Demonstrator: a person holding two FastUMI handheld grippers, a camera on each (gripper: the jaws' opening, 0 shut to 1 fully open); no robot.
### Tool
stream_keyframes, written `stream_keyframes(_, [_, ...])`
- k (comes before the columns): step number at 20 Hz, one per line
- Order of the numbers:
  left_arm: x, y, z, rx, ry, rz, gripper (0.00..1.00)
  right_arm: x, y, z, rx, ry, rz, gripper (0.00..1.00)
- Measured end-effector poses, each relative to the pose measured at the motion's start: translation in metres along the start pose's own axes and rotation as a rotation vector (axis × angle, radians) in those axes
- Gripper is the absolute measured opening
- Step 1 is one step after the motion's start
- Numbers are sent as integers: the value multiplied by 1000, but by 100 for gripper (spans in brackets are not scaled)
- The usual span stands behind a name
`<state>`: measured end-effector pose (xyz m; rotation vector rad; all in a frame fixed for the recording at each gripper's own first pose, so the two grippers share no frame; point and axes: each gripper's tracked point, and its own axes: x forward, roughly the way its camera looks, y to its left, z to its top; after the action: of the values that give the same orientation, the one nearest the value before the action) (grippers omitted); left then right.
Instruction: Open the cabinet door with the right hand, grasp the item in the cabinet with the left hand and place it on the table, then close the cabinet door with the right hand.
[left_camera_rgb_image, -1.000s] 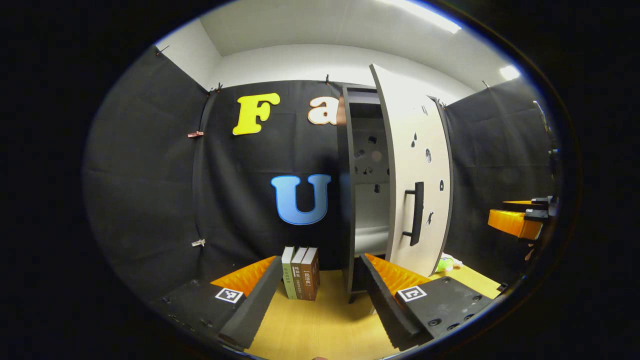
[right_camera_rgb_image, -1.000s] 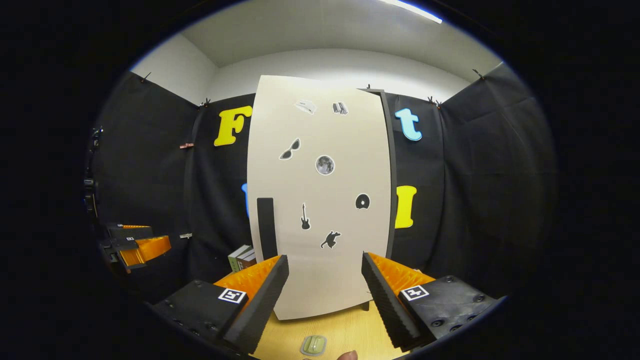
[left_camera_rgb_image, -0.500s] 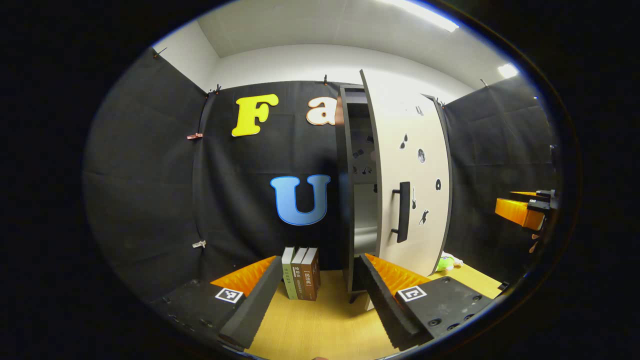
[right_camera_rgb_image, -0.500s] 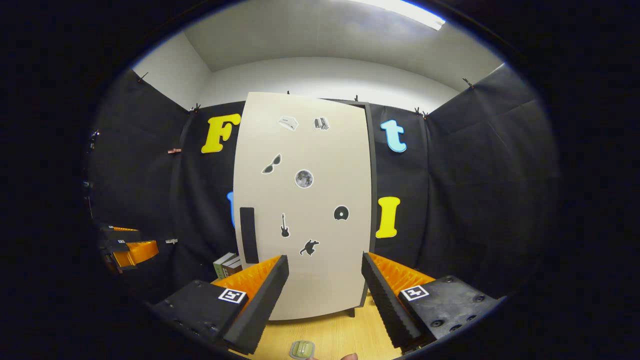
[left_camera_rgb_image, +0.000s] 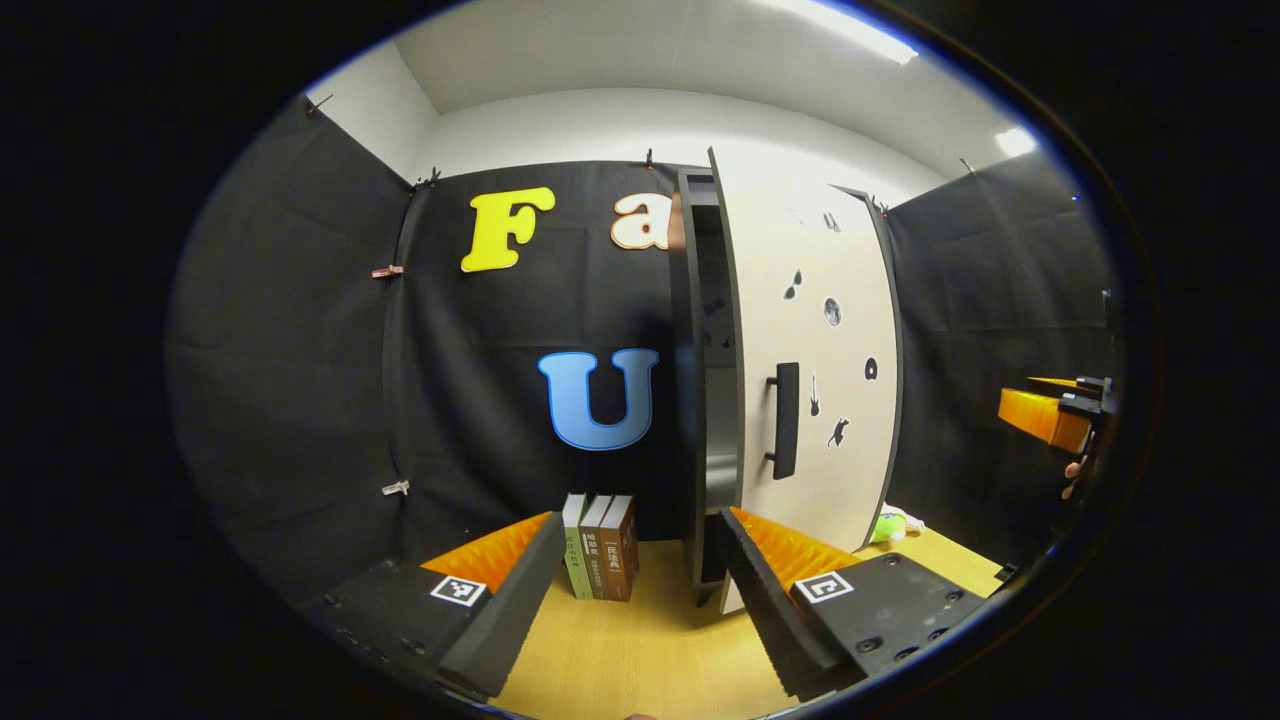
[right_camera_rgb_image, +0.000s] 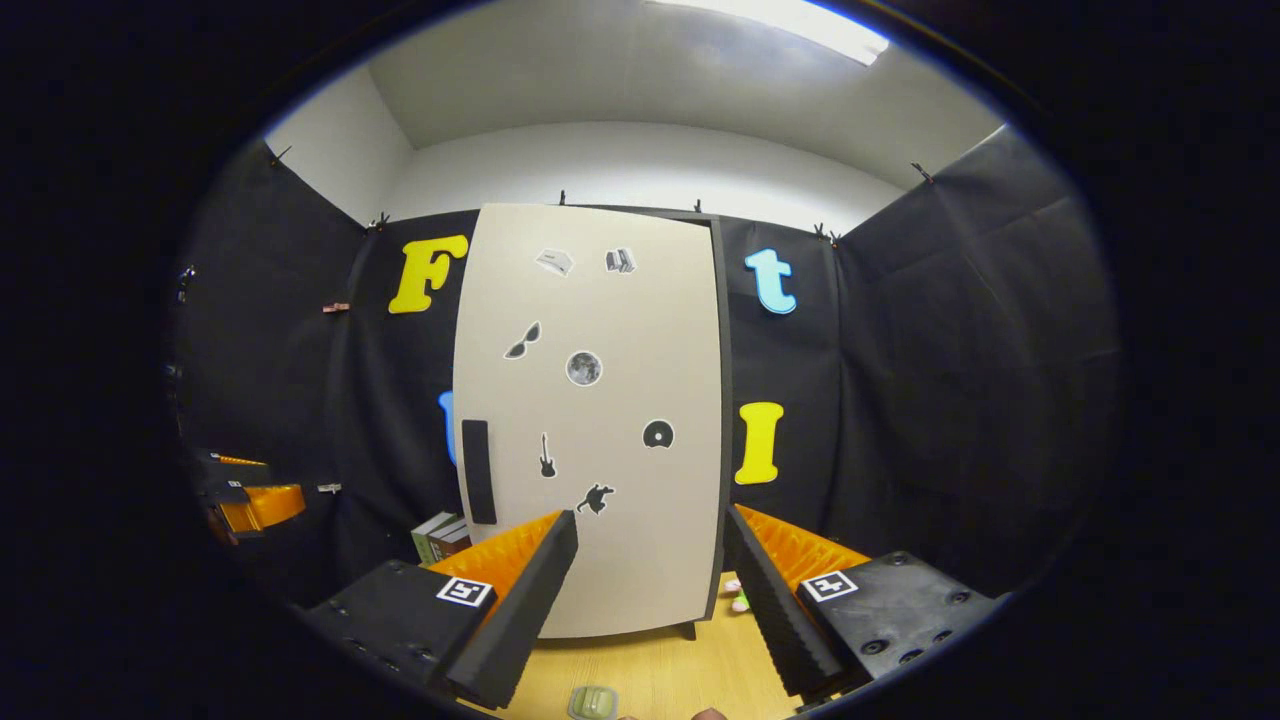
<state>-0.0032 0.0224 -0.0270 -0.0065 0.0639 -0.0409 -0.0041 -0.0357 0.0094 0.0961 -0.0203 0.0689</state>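
The tall dark cabinet (left_camera_rgb_image: 688, 380) stands on the wooden table (left_camera_rgb_image: 640, 650). Its pale door (left_camera_rgb_image: 815, 330) with stickers is ajar by a narrow slit, and the black handle (left_camera_rgb_image: 786, 420) faces out. In the right gripper view the door (right_camera_rgb_image: 600, 400) faces me, handle (right_camera_rgb_image: 478, 472) at its left edge. My right gripper (right_camera_rgb_image: 650, 516) is open, short of the door and touching nothing. My left gripper (left_camera_rgb_image: 637, 520) is open and empty, low before the cabinet's left edge. A small pale green item (right_camera_rgb_image: 592, 702) lies on the table in front of the door.
Three books (left_camera_rgb_image: 600, 545) stand upright left of the cabinet. A green and yellow object (left_camera_rgb_image: 890, 525) lies on the table by the cabinet's right side. The other gripper (left_camera_rgb_image: 1050, 415) hangs at the far right; in the right gripper view the left one (right_camera_rgb_image: 245, 500) is at far left.
The door has swung from well open to nearly shut. The right gripper has drawn back from the door, which looks smaller. The left gripper has barely moved.
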Motion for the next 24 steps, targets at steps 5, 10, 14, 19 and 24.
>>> stream_keyframes(5, [-1, 2, 1, -1, -3, 3, 96, -1, -4, 0, -10, 2, -10, 96])
stream_keyframes(10, [-1, 5, 2, -4, -3, 7, 96, -1, -3, 4, -8, -7, -14, 96])
stream_keyframes(14, [-2, 4, 2, -8, -3, 7, 96, -2, -3, 6, -34, -12, -9, 96])
stream_keyframes(19, [-3, 2, 4, -7, -6, 6, 96, -5, 0, 6, -39, -14, 2, 96])
stream_keyframes(24, [-5, 1, 5, -8, -6, 9, 96, -6, 1, 6, -50, -13, 10, 96])
